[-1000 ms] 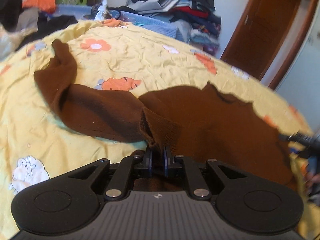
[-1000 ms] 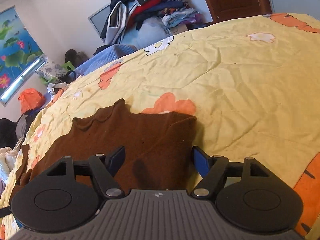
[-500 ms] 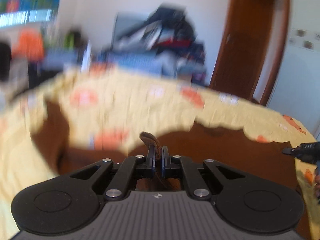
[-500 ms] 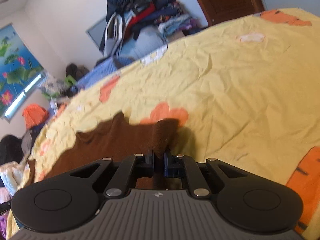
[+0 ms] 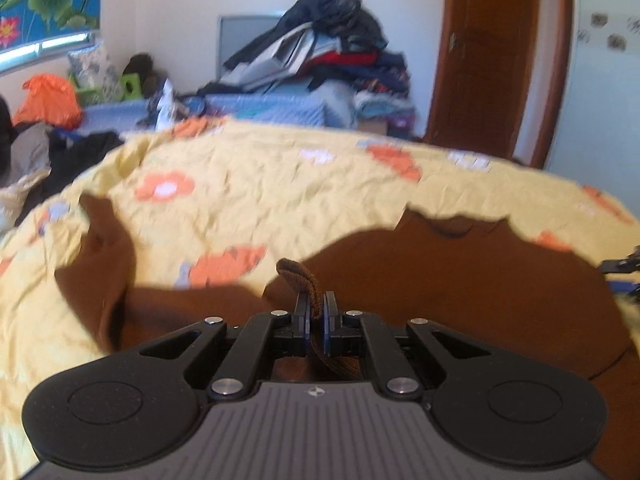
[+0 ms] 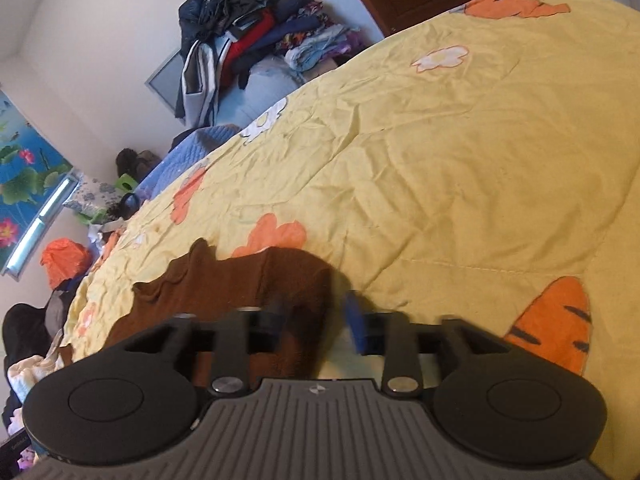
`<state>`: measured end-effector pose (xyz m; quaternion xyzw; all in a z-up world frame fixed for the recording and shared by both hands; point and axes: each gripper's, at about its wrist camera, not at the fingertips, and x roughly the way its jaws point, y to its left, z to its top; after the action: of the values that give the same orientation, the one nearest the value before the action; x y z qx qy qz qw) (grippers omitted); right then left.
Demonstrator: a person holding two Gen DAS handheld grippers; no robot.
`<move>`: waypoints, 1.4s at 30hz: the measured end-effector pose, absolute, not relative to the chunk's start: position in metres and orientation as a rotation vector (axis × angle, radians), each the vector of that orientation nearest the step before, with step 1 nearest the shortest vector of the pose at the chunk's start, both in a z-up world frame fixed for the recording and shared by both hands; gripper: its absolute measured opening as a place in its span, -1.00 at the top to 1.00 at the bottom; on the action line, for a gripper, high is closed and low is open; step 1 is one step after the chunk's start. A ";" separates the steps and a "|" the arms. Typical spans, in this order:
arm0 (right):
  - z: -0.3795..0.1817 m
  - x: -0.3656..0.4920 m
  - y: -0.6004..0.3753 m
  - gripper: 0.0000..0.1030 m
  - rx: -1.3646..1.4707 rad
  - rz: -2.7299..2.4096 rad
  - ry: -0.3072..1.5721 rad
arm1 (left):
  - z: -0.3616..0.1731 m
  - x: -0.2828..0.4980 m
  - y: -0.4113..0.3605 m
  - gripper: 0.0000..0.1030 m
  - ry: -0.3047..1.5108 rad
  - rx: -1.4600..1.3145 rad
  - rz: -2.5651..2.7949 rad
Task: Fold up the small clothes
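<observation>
Left side pinched, right side loose: watch that sweater

Your left gripper (image 5: 316, 312) is clenched on a fold of the brown sweater (image 5: 440, 276); your right gripper (image 6: 316, 316) has its jaws apart around the other edge, so lifting now could drag it lopsided over the yellow bedsheet (image 6: 440, 160).

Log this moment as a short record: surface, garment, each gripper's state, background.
surface: yellow bedspread with orange and white prints
garment: brown top spread on the bedspread, one sleeve trailing off to the left
left gripper: shut on a raised fold of the brown top
right gripper: open, blurred, jaws either side of the top's corner
background: clothes pile against the wall, wooden door, orange bag
</observation>
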<state>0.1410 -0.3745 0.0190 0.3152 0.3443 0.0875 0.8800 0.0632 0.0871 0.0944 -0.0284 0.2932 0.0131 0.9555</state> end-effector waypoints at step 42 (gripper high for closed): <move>0.059 0.121 -0.294 -0.62 0.346 0.297 0.673 | 0.083 0.084 0.084 0.86 0.667 0.061 0.027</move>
<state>0.1211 -0.2942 0.0591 0.1684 0.3271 0.1444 0.9186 0.0838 0.0836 0.0826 0.0298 0.3274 0.0130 0.9443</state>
